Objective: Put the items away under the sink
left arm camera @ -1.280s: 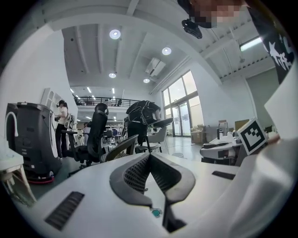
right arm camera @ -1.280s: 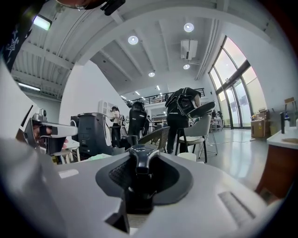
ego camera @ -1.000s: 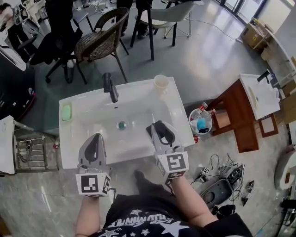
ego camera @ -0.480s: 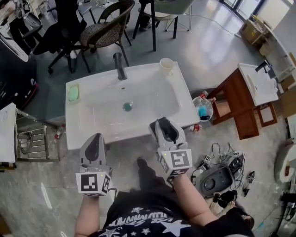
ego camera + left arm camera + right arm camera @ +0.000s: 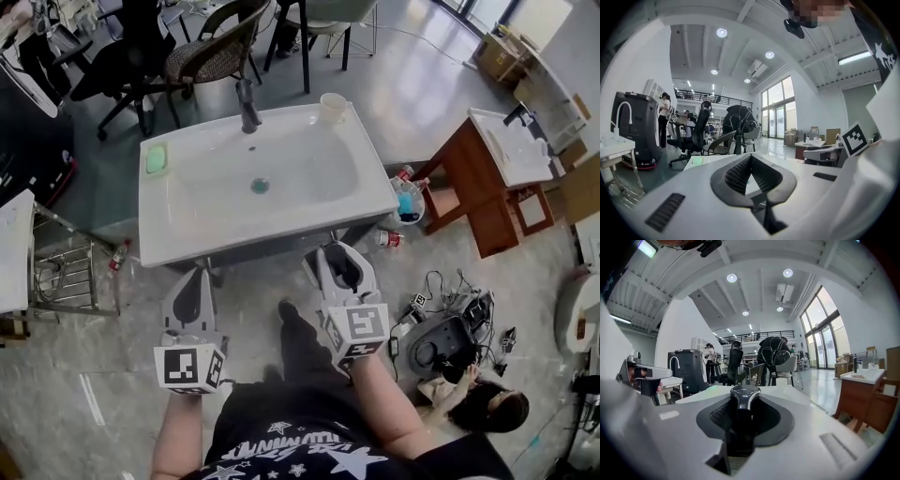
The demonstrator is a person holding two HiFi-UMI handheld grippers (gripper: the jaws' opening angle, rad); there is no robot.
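**R grip loaded, L empty, both short of the sink's front edge**

R gripper [image 5: 339,269]: jaws pinching a dark item [image 5: 745,394] w/ a glossy rounded top, upright btwn the pads. Can't ID it. Grip is low on the body, prob so the top stays clear when it's slid in.

L gripper [image 5: 751,159]: jaws pressed together, nothing btwn. Reads as the spare hand, prob kept free for a door or for steadying.

Both point roughly level at the sink [image 5: 187,239], near its front edge and not touching. R is toward the front-right corner, L toward front-left.

Under-sink space [image 5: 281,246] shows only as a dark strip below the front edge. Open or closed: can't tell.

On the sink: faucet [image 5: 247,103] at the back edge, cup [image 5: 332,108] at the back-right corner, green soap [image 5: 156,159] near the left edge.

On the floor off the right edge: small bin [image 5: 406,202] w/ bottles. One bottle [image 5: 387,239] lies by the front-right corner, likely more to stow.

My read: carry phase. Next move needs a drop well below the rim.
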